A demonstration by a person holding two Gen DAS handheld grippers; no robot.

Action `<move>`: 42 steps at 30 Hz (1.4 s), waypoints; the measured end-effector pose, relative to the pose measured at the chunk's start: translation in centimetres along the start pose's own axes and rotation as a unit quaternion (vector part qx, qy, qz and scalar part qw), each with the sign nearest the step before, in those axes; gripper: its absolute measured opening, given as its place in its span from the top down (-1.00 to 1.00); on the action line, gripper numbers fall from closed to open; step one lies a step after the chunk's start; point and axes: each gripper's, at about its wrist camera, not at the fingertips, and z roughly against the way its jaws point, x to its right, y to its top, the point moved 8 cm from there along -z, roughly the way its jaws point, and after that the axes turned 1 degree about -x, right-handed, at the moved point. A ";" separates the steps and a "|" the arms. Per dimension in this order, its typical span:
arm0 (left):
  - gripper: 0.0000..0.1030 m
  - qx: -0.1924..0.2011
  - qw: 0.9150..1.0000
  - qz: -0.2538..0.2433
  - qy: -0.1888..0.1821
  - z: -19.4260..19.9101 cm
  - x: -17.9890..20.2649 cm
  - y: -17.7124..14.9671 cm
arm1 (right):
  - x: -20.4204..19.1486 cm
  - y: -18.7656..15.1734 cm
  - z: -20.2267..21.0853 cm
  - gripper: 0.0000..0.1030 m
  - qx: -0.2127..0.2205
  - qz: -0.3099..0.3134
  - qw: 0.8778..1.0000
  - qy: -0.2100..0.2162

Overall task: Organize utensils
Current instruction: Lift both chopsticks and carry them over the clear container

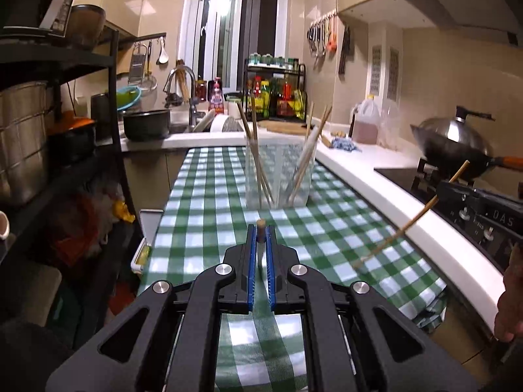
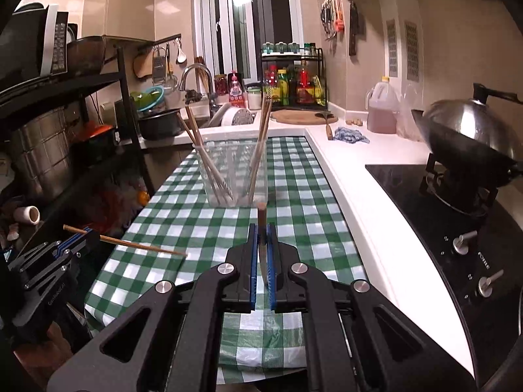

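A thin wooden chopstick (image 1: 261, 225) stands pinched between the blue pads of the left gripper (image 1: 261, 228), its blunt end poking just above the fingertips. The right gripper (image 2: 261, 228) likewise clamps a second wooden chopstick (image 2: 261, 215), seen from the left wrist view as a long pale stick slanting down toward the green-and-white checked tablecloth (image 1: 209, 202). Both grippers hang above the near end of the cloth. Farther along it stands a clear plastic container (image 2: 233, 176), already holding several chopsticks leaning left and right. A lidded steel wok (image 2: 470, 143) sits on the stove at far right.
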 end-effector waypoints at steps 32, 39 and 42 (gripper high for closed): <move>0.89 -0.024 0.995 0.022 -0.091 -7.8 -1.7 20.2 | -1.9 19.1 -5.6 0.90 0.024 0.012 0.997 0.066; 0.89 0.013 0.995 0.023 -0.095 -10.9 -0.5 26.2 | -2.6 24.3 -8.5 0.90 0.041 0.024 0.996 0.070; 0.89 0.020 0.995 0.026 -0.093 -12.6 -0.2 27.6 | -3.0 25.4 -10.0 0.90 0.045 0.032 0.996 0.069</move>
